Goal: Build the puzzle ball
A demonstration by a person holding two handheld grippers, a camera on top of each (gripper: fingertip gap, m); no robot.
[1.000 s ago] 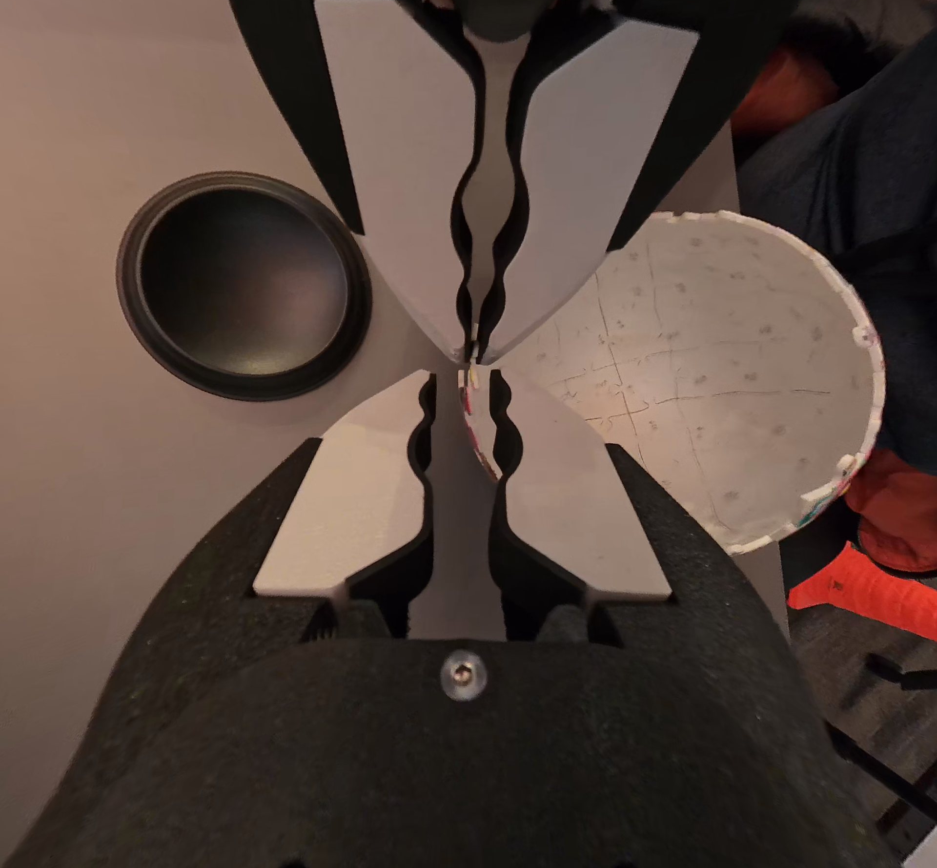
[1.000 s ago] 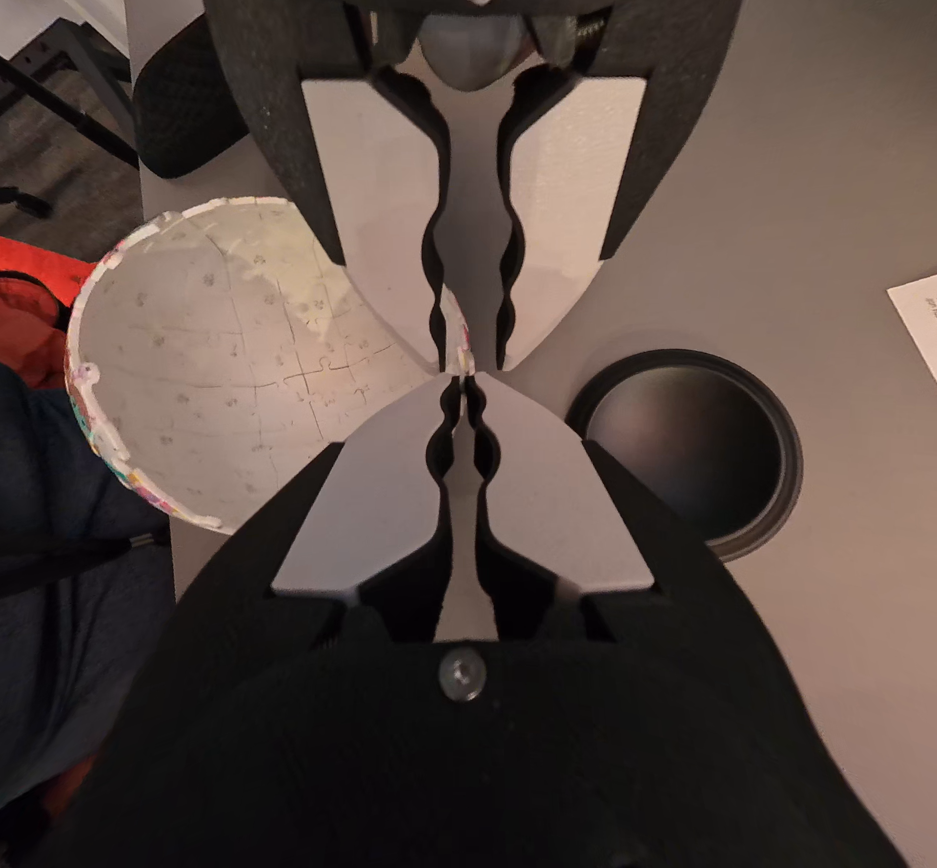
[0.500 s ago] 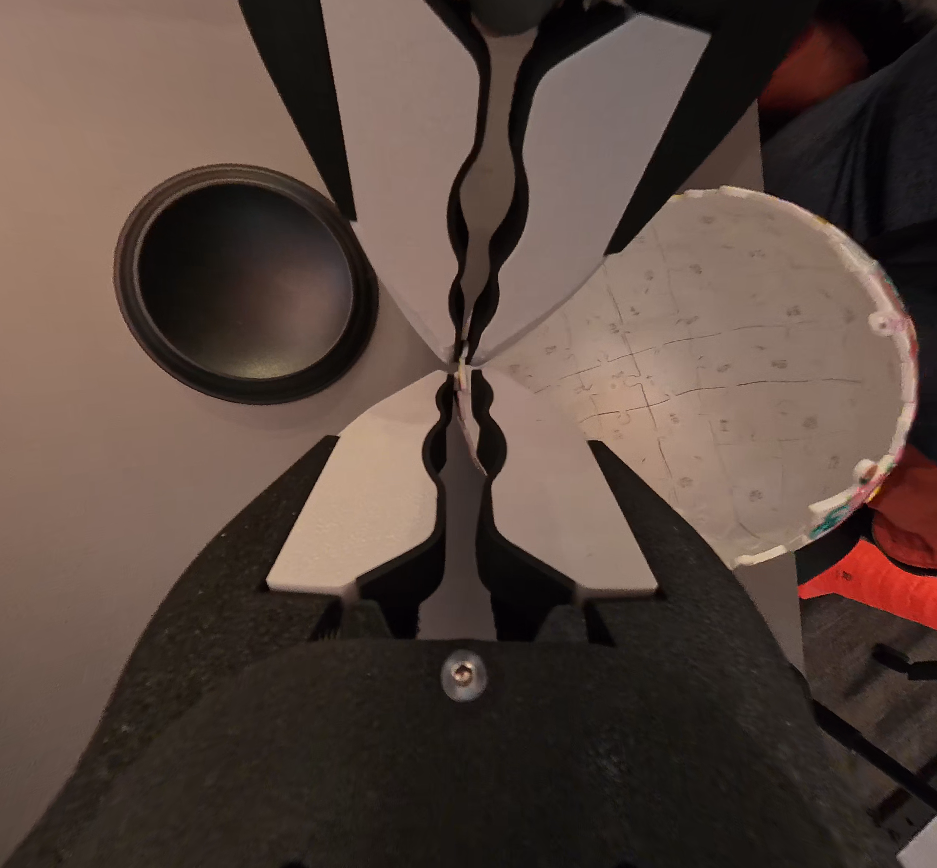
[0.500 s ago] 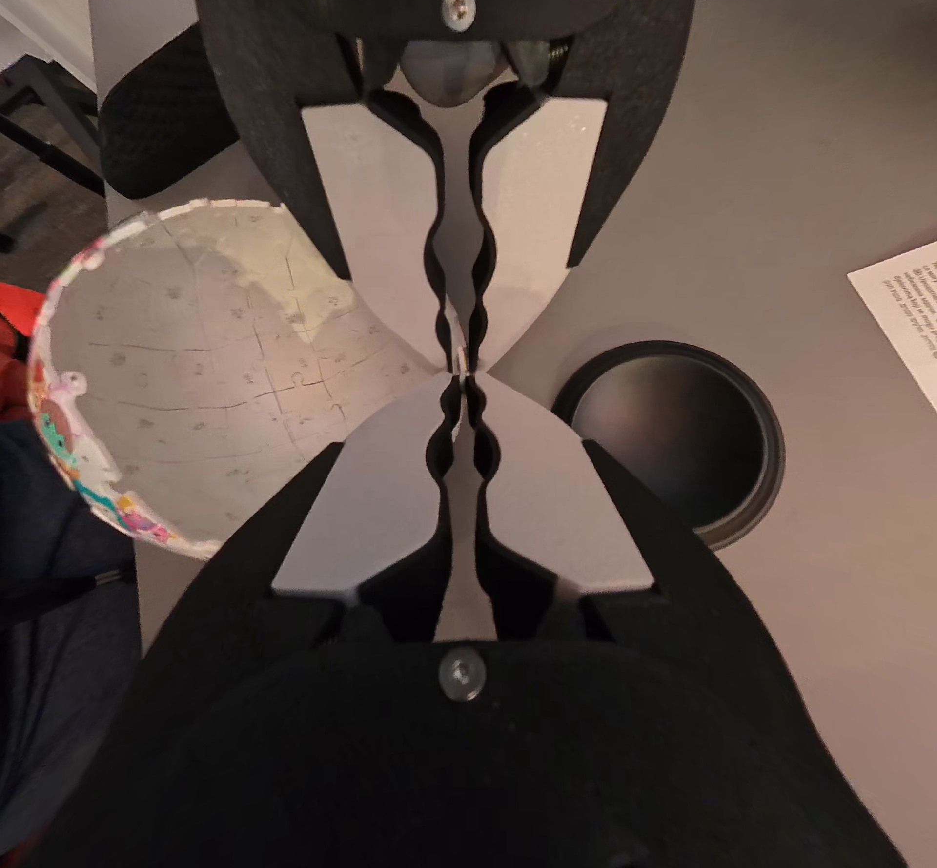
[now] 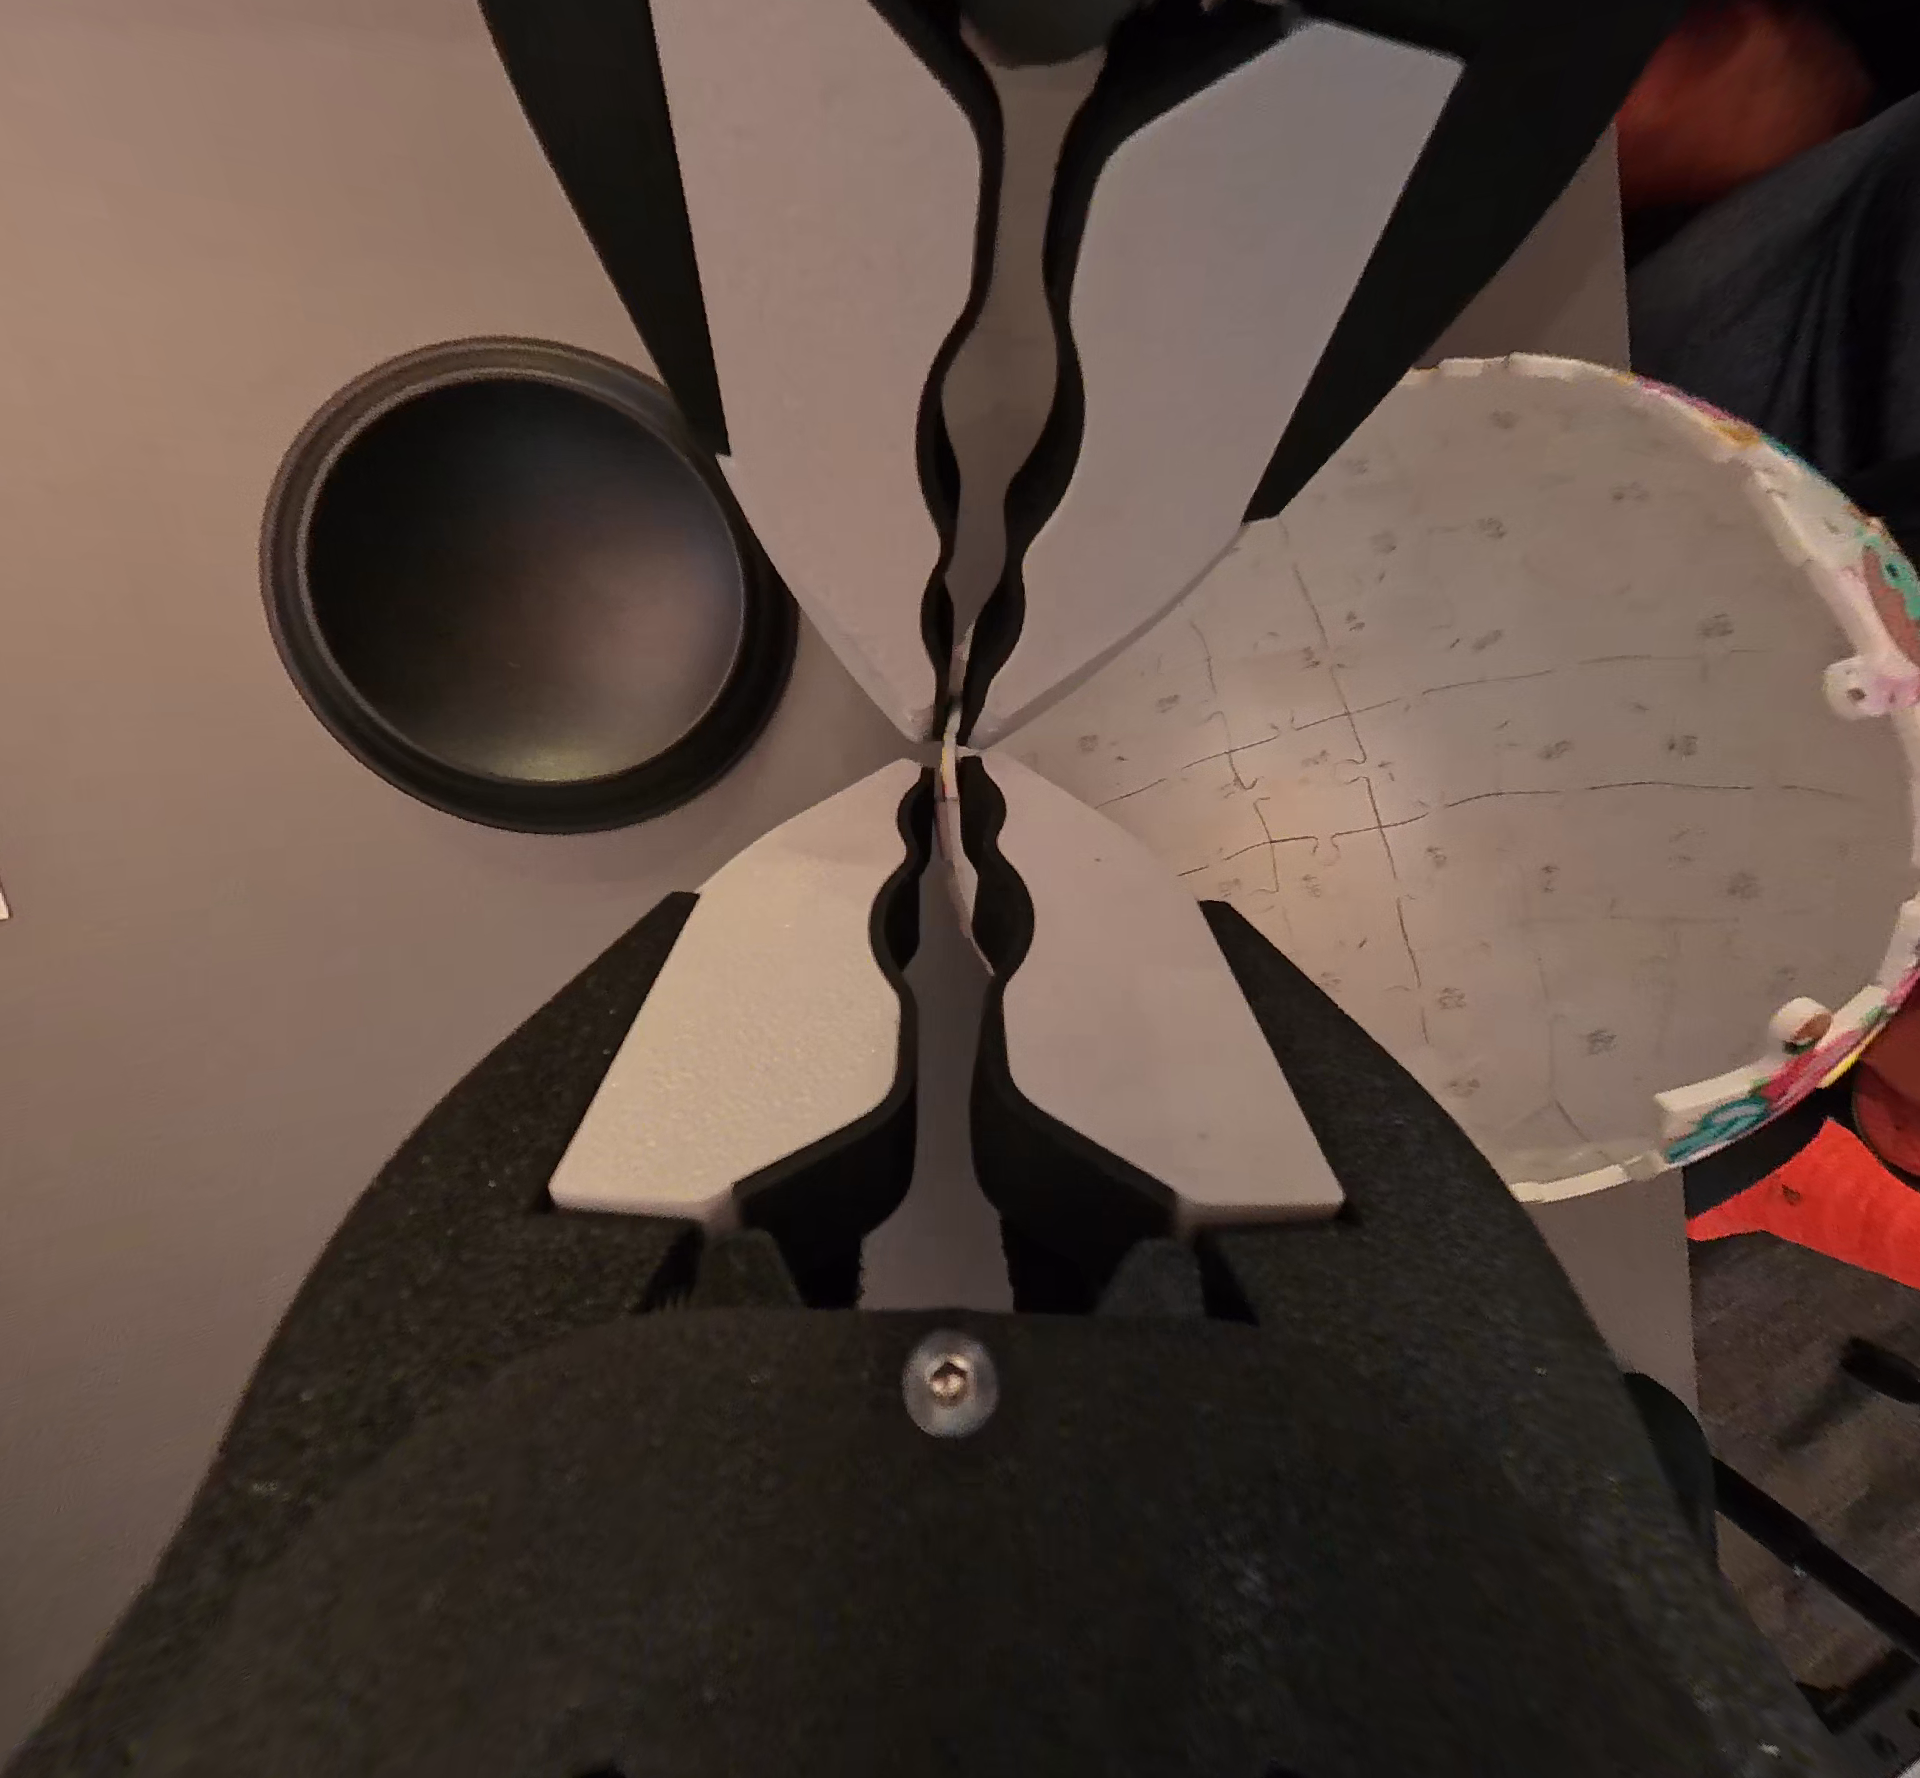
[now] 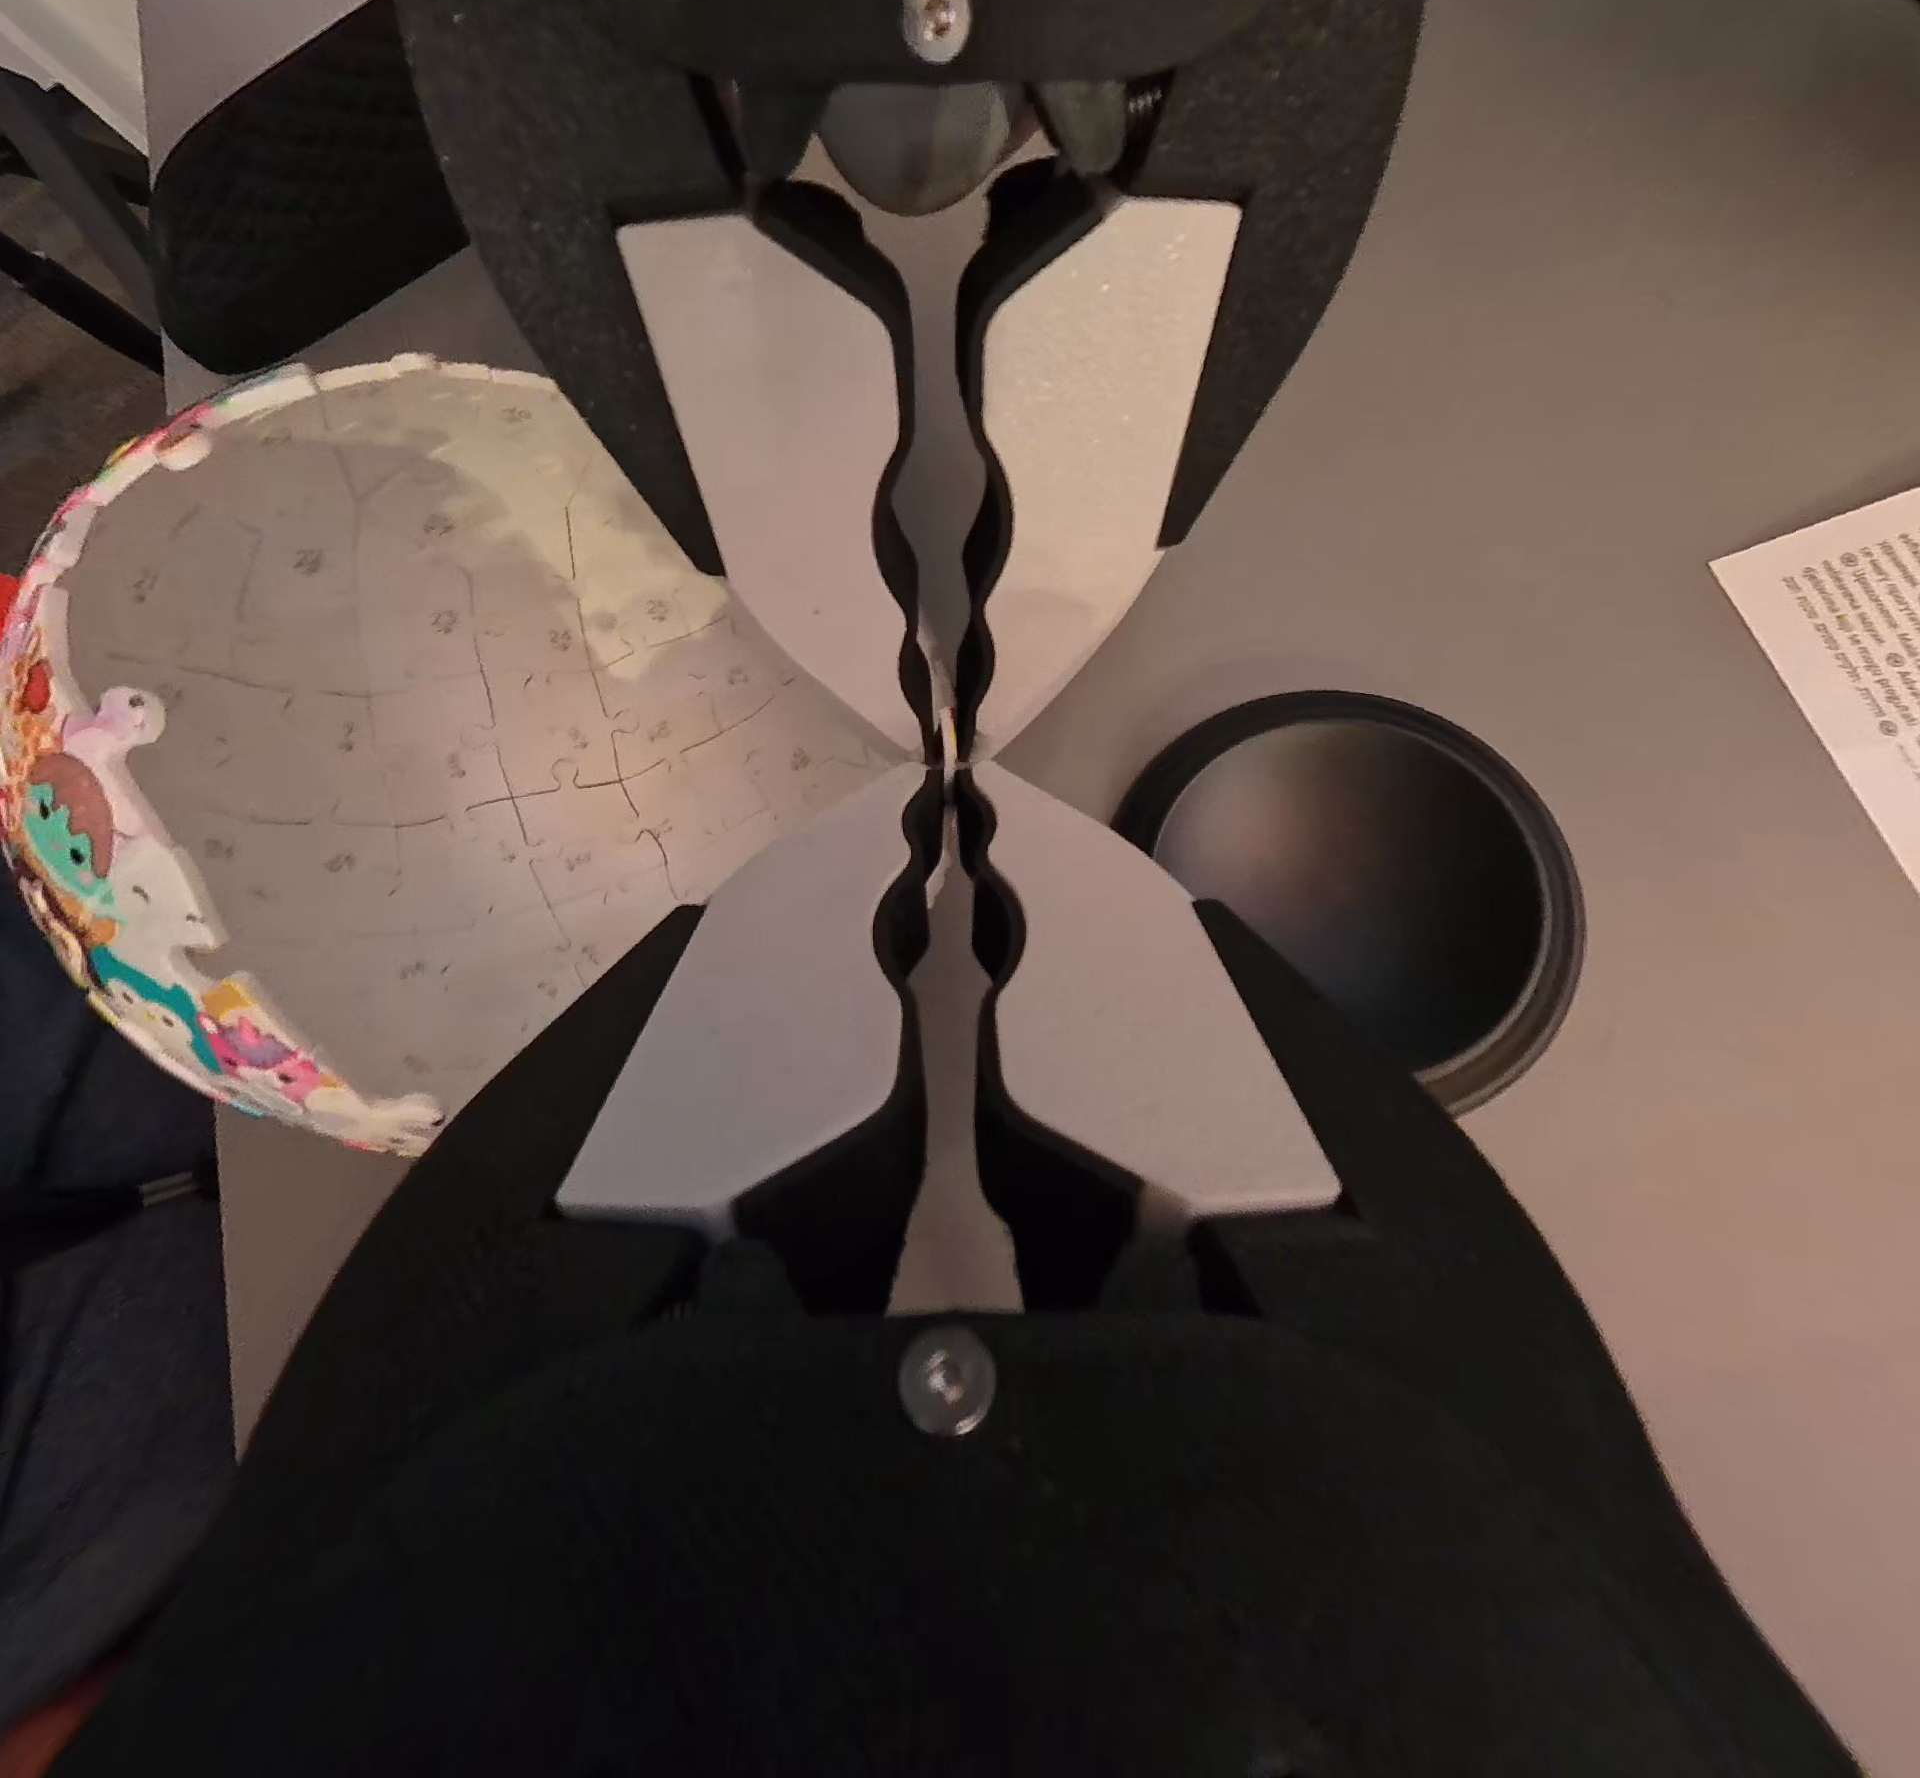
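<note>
The half-built puzzle ball (image 5: pixel 1538 793) is a white half shell with a coloured cartoon outside; it also shows in the right wrist view (image 6: pixel 343 752). It hangs tilted over the grey table's edge, its hollow side facing me. My left gripper (image 5: pixel 943 778) and my right gripper (image 5: pixel 951 726) meet tip to tip, and both are shut on the same spot of the shell's rim. In the right wrist view my right gripper (image 6: pixel 948 788) comes from below and the left gripper (image 6: pixel 940 736) from above.
A black round dish (image 5: pixel 520 585) sits empty on the grey table (image 5: pixel 208 1001) close to the grippers; it also shows in the right wrist view (image 6: pixel 1351 897). A printed sheet (image 6: pixel 1849 668) lies farther right. A dark chair (image 6: pixel 291 201) and a person's dark-clothed legs (image 5: pixel 1787 274) are beyond the table edge. Both grippers' tips are close together, under 4 cm apart. The black round dish (image 5: pixel 520 585) is about 7 cm from my right fingertips. Seen from the right wrist view (image 6: pixel 1349 878) as well.
My left gripper has closed from slightly open onto the shell's rim. The shell has tilted, so more of its coloured outside shows. The right gripper has stayed shut.
</note>
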